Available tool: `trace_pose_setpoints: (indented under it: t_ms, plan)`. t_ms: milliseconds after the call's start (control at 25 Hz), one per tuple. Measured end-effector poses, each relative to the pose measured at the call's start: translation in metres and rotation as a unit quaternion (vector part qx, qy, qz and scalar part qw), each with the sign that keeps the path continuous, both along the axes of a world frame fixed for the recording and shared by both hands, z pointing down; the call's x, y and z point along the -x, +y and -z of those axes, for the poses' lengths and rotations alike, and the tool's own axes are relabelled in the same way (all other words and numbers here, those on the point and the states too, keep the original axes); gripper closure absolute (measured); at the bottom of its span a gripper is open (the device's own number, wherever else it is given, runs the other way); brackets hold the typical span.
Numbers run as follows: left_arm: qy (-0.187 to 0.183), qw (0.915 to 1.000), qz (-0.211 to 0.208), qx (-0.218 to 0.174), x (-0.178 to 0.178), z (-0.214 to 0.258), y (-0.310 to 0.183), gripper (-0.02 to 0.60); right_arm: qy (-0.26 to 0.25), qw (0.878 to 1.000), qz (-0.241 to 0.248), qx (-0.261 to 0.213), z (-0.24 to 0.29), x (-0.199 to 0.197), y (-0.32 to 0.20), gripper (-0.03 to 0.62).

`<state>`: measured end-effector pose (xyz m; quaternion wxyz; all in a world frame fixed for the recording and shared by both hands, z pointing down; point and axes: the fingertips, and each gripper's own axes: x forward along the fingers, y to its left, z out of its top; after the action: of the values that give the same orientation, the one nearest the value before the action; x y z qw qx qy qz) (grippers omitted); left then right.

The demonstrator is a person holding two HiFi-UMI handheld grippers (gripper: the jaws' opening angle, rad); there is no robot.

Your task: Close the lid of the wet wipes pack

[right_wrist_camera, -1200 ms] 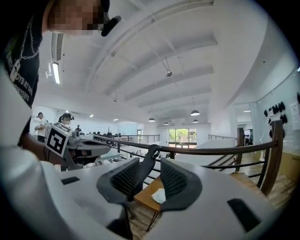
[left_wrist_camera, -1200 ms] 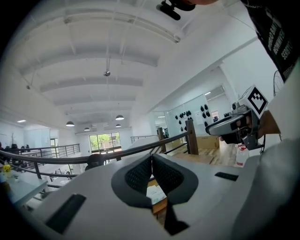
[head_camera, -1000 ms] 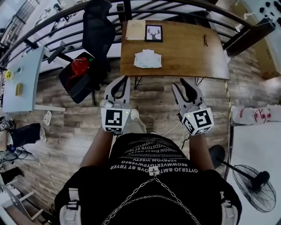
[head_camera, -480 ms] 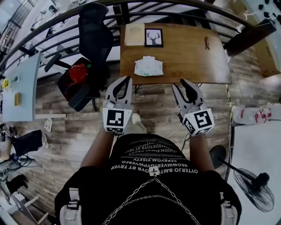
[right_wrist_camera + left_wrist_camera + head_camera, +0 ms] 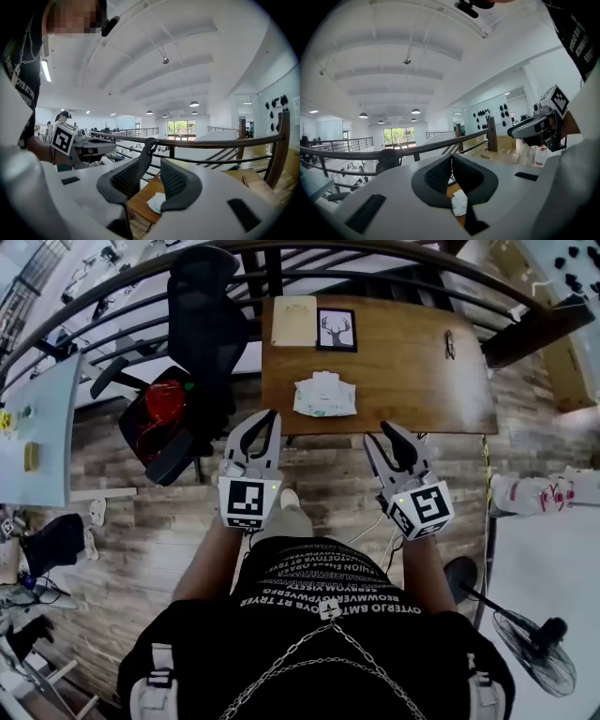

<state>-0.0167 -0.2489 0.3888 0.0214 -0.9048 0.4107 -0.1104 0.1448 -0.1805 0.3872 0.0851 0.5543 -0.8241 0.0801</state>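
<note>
1. the worktop (image 5: pixel 412 362) was a rectangular slab of smooth brown wood with a faint grain. it stood on a floor (image 5: pixel 141 512) of grey-brown planks.
2. the wet wipes pack (image 5: pixel 325 396) lay flat on the worktop, near the middle of its near edge. it was a soft, pale, slightly crumpled pouch with a greenish tint. it was too small to tell how its lid stood.
3. at the worktop's far edge lay a pale tan board (image 5: pixel 293 321). just beside it was a black-framed picture (image 5: pixel 337 330) of a deer's head. a slim dark item (image 5: pixel 449 343) lay toward the worktop's right end.
4. the left claw (image 5: pixel 262 420) hung over the floor, just short of the worktop's near edge. it had a white plastic shell and dark ribbed pads (image 5: pixel 436 176). in the left gripper view the pads met at their tips, closed on nothing, and the pack showed well beyond them on the worktop.
5. the right claw (image 5: pixel 380 435), of the same build, also hung just short of the worktop's near edge. its jaws stood partly apart with nothing between them, and the worktop's corner and the pack showed through the gap.
6. a black mesh-backed chair (image 5: pixel 202 324) stood past the worktop's left end as the head view showed it, with something red (image 5: pixel 166 399) on a dark seat.
7. a dark curved metal railing (image 5: pixel 122 282) ran behind the worktop's far edge.
</note>
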Motion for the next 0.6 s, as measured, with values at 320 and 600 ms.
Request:
trace_pose_setpoints:
  t_ms: [320,600]
  plan:
    - [-0.008,0.9996,0.004,0.025,0.001,-0.023,-0.007,0.552,-0.008,1.000,0.015,0.018,-0.019,0.001,-0.009,0.468]
    - [-0.004,0.9995,-0.010,0.030,-0.010,-0.027,-0.024,0.552,0.000,1.000,0.015,0.025,-0.020,0.000,-0.028,0.470]
